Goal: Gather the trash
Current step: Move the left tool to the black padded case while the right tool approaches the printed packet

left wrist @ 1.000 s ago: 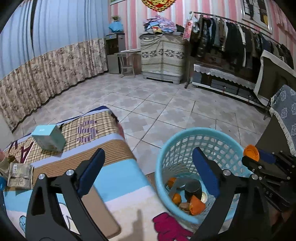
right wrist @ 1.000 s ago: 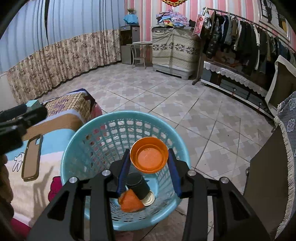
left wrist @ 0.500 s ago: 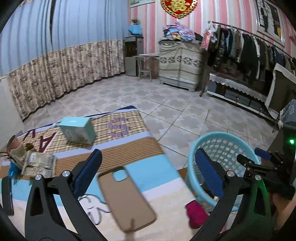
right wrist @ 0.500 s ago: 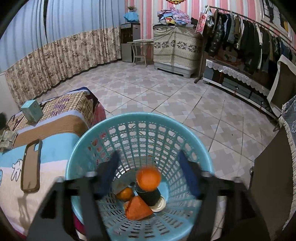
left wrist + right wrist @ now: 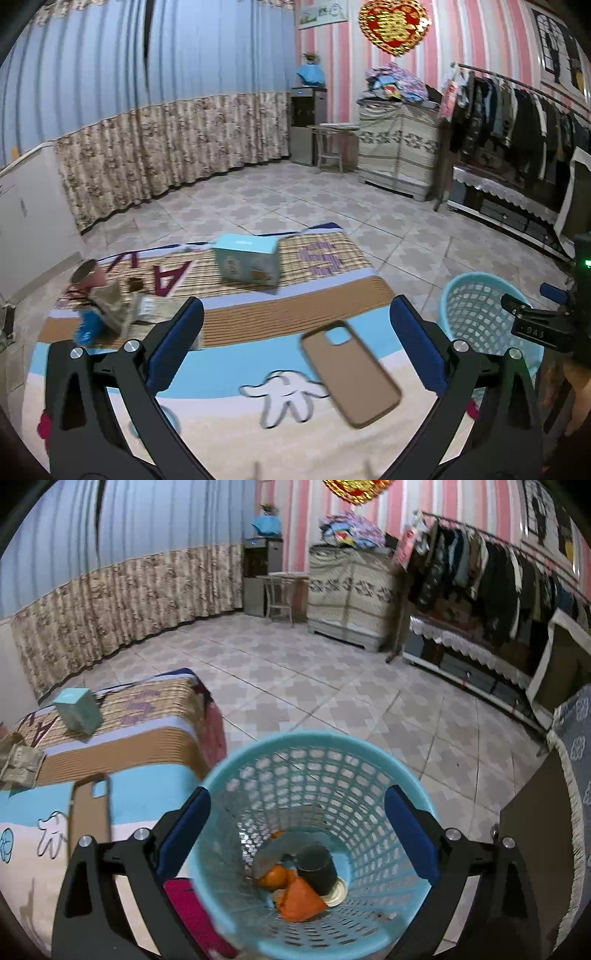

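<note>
The blue mesh basket [image 5: 317, 749] stands on the floor beside the bed and holds orange pieces [image 5: 295, 897] and a dark cup [image 5: 316, 864]. My right gripper [image 5: 297, 832] hangs over it, its jaws opening wide with nothing between them. My left gripper [image 5: 295, 343] is open above the bed. Ahead of it lie crumpled wrappers and a tipped cup [image 5: 99, 295], a teal box [image 5: 245, 262] and a tan phone [image 5: 349, 371]. The basket [image 5: 476, 314] sits at the right in the left wrist view.
The bed has a patterned cover [image 5: 236, 369] with a cartoon glove print. A magenta cloth [image 5: 192, 912] hangs at the bed's edge by the basket. A clothes rack [image 5: 498, 579] and a draped cabinet [image 5: 351, 590] line the far wall across the tiled floor [image 5: 332, 686].
The right jaws opened and dropped the orange lid into the basket. The left gripper swung left from the basket to over the bed, bringing the phone and wrappers into view.
</note>
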Tool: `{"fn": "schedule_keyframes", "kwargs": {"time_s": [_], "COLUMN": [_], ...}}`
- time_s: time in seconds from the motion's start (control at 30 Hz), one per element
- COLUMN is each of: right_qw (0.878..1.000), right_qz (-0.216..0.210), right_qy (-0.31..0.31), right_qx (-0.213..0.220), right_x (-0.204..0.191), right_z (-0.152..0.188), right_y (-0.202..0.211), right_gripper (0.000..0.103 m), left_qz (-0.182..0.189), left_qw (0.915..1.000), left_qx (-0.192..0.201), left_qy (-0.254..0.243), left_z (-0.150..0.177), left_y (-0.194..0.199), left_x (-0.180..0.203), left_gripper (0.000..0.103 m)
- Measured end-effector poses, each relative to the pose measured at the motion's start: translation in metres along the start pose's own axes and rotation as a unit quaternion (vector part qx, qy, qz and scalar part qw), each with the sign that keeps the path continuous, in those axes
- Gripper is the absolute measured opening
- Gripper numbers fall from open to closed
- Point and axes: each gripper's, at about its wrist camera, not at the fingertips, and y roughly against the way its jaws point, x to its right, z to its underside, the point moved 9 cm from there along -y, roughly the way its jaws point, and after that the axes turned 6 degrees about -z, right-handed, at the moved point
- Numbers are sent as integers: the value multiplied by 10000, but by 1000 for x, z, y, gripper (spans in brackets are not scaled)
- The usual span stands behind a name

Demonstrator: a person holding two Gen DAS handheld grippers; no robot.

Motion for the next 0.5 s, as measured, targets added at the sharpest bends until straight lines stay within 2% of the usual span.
{"fn": "schedule_keyframes", "kwargs": {"time_s": [0.27, 0.5], "right_qw": [9985, 9961], "right_qz": [-367, -595], "right_qy": [380, 641], "right_qx": [124, 92], "right_x": [-81, -165], "right_z": [3, 10], "right_y": [29, 33], "right_gripper": [93, 93], "left_qz": [-422, -1105], "left_qw": [9987, 9929], "left_qx": [72, 10], "left_qy": [262, 436], "left_z": [-3, 3], "left_y": [16, 5], "left_x": [-82, -177], "left_gripper": [97, 97]}}
